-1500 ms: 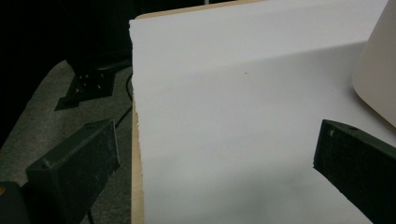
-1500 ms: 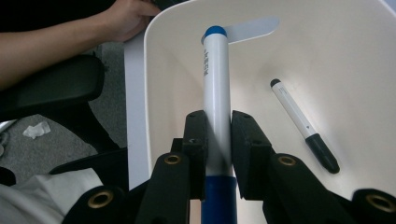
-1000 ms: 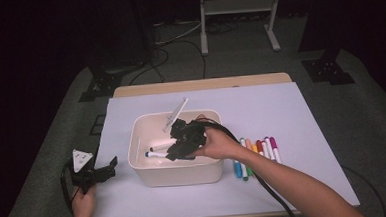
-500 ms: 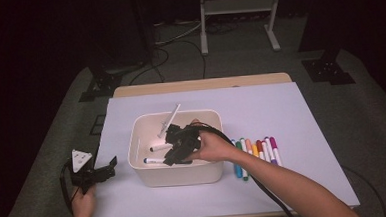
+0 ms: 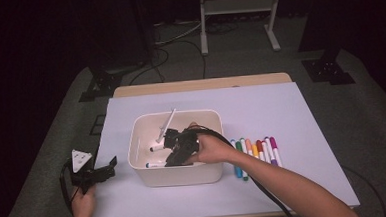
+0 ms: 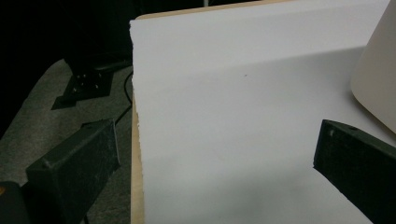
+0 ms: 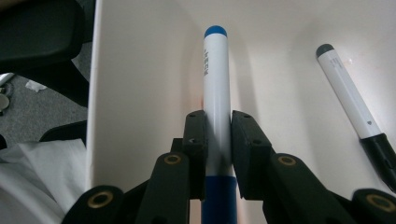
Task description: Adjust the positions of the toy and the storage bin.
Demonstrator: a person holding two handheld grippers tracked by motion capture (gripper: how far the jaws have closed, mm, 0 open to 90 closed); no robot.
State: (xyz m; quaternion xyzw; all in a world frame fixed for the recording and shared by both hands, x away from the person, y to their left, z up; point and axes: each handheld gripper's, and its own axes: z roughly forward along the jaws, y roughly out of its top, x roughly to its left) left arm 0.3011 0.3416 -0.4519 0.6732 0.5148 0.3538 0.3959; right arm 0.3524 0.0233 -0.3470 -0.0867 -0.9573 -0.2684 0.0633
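Note:
A white bin (image 5: 212,173) stands in the middle of the table. My right gripper (image 5: 170,161) reaches down into it, shut on a white marker with blue ends (image 5: 155,165). In the right gripper view the jaws (image 7: 217,122) clamp that blue marker (image 7: 216,79), which points at the bin's wall (image 7: 140,70). A black-capped marker (image 7: 348,105) lies beside it on the bin floor. A third white marker (image 5: 168,124) leans on the far wall. My left gripper (image 5: 95,174) rests open at the table's left edge, nothing between its jaws (image 6: 217,140).
Several coloured markers (image 5: 256,153) lie in a row on the white sheet (image 5: 281,109) just right of the bin. The bin's corner (image 6: 378,79) is close to my left gripper's right jaw. The table's left edge (image 6: 136,154) runs under the left jaw.
My right gripper has shifted slightly left and toward the bin's near wall with the blue marker in it. The left gripper has not moved.

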